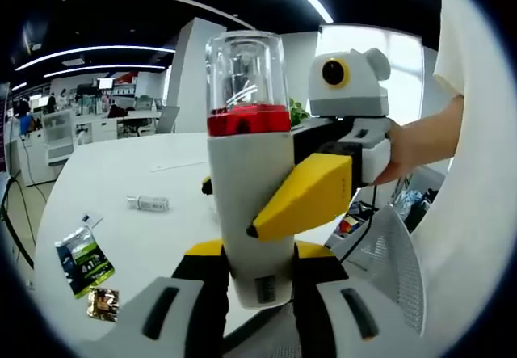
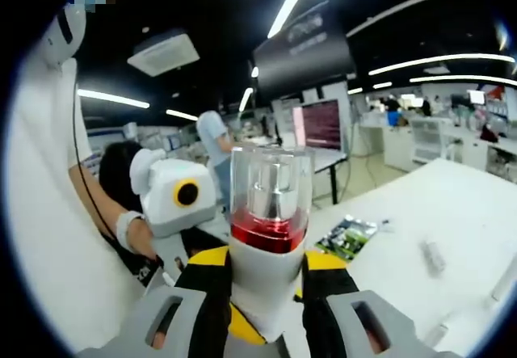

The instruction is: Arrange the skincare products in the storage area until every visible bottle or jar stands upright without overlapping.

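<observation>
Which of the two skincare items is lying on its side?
The small white tube lies flat on the white table; the white bottle with red band and clear cap is held upright.

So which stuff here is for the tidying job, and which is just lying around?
For the job:
- white bottle with red band and clear cap, clamped by the left gripper and the right gripper

Just lying about on the white table:
- green packet
- small brown packet
- small white tube
</observation>
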Demonstrator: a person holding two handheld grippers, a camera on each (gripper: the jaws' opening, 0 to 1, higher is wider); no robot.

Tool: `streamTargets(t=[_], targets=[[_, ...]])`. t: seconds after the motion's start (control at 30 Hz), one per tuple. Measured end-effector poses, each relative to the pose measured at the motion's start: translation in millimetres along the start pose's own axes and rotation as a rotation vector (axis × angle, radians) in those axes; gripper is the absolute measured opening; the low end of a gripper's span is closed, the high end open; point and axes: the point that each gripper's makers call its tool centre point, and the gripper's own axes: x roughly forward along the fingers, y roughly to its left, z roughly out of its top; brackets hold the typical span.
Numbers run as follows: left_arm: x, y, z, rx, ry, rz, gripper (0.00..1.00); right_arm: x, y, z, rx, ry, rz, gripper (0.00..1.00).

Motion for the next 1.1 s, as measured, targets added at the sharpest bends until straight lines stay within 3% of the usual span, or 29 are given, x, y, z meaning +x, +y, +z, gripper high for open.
streamTargets(t=[0.17,0.43,0.5,0.57,0.7,0.8,0.93,1.03,1.1], targets=[[0.5,-5.1,1.4,-0.010,-0.008,-0.024,0.25,-5.2,-0.7,-0.7,0.067,-0.007,0.002,0.27],[13.1,5.1,-7.1,0.047,0.022,0.059,0.26,-3.7,-15.5,-10.8,0.059,0.034,-0.102,0.26],[13.2,8.3,-6.3,0.058,0.013,0.076,0.26,-5.7,-22.8,-10.8,0.096,0.012,-0.132,0.26],[15.2,14.0,-4.2,0.079,-0.002,0.109,0.25,-16.1,-40.2,-7.9,0.142,-0.029,-0.216,0.26],[16.6,13.7,-10.7,0.126,0.029,0.124,0.23,-24.0,-53.6,-9.0,0.206,-0.065,-0.257,0.26],[16.1,16.0,-14.7,0.218,0.055,0.154,0.24,-31.0,-64.8,-11.4,0.279,-0.075,-0.275,0.26],[14.4,22.4,-8.9,0.299,0.030,0.202,0.23,-51.3,-85.6,-8.5,0.309,-0.124,-0.349,0.26],[12.6,22.4,5.8,0.336,-0.045,0.212,0.21,-64.1,-95.9,-11.5,0.309,-0.119,-0.383,0.26],[13.3,22.0,4.3,0.332,-0.039,0.206,0.20,-73.2,-103.8,-13.7,0.324,-0.107,-0.410,0.26]])
